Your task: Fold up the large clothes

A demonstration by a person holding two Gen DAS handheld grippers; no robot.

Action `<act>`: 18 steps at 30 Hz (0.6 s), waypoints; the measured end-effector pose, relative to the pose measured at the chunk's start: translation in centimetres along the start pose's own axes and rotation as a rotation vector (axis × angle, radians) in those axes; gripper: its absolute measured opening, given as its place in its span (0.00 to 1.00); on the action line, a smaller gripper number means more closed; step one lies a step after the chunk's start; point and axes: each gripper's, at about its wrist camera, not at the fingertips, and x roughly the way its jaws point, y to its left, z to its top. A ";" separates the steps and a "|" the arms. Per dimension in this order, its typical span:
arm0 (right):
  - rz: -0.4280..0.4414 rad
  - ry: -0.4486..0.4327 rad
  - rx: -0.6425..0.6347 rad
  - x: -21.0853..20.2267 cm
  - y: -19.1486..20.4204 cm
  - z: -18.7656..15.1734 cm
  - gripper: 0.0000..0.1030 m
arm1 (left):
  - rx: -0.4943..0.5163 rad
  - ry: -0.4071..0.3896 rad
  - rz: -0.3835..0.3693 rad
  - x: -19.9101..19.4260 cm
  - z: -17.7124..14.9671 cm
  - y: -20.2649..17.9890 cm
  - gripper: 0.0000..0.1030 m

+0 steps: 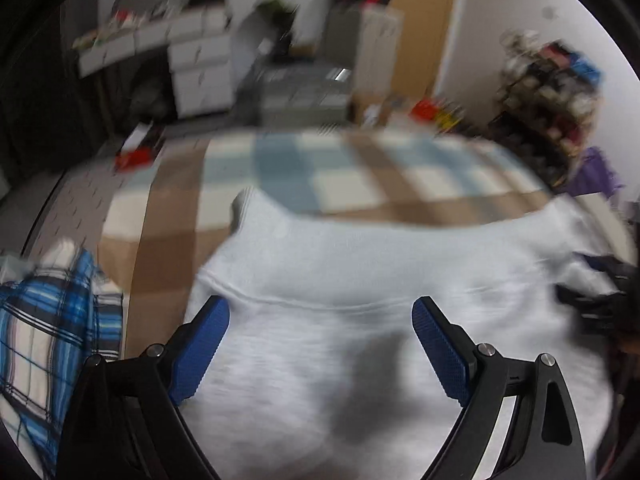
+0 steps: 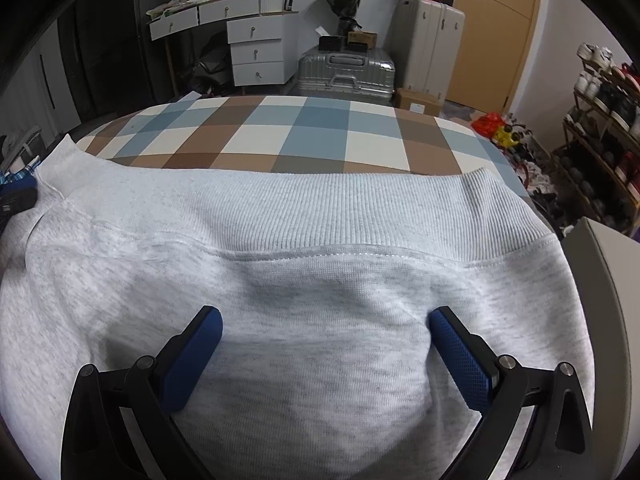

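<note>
Checkered in blue, brown and cream, the bed (image 2: 280, 136) carries a pale grey sweatshirt (image 2: 304, 280) spread flat across its near half, ribbed hem (image 2: 320, 216) toward the far edge. Both tools stand wide apart and hold nothing: the left tool (image 1: 320, 312) hovers over the cloth near the hem seam, the right tool (image 2: 325, 320) rests low with its tips denting the fabric. Closing there could pinch only the top layer, so a fold would drag and wrinkle. A plaid garment (image 1: 48, 320) lies at the bed's left edge; suitcases (image 2: 346, 70), drawers (image 2: 256, 48) and a shoe rack (image 2: 608, 120) line the room.
</note>
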 end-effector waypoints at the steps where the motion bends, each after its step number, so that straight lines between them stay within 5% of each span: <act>1: 0.000 0.000 0.000 0.0 0.0 0.0 1.00 | -0.033 0.042 0.001 1.4 -0.2 0.8 0.88; 4: 0.001 -0.001 0.002 -0.1 0.0 0.0 1.00 | -0.066 0.032 -0.045 1.8 -0.8 1.6 0.88; 8: 0.004 -0.003 0.004 -0.1 0.0 0.0 1.00 | -0.046 0.036 0.041 0.5 -0.8 0.4 0.88; 12: 0.008 -0.002 0.007 -0.1 0.0 0.1 1.00 | 0.077 -0.060 -0.052 -3.1 -0.6 -3.8 0.88; 15: 0.008 -0.002 0.007 -0.1 0.0 0.1 1.00 | 0.242 -0.017 -0.099 -1.9 -1.1 -7.9 0.88; 18: 0.009 -0.006 0.011 -0.2 0.0 0.1 1.00 | 0.222 0.050 -0.100 2.0 -1.8 -8.0 0.94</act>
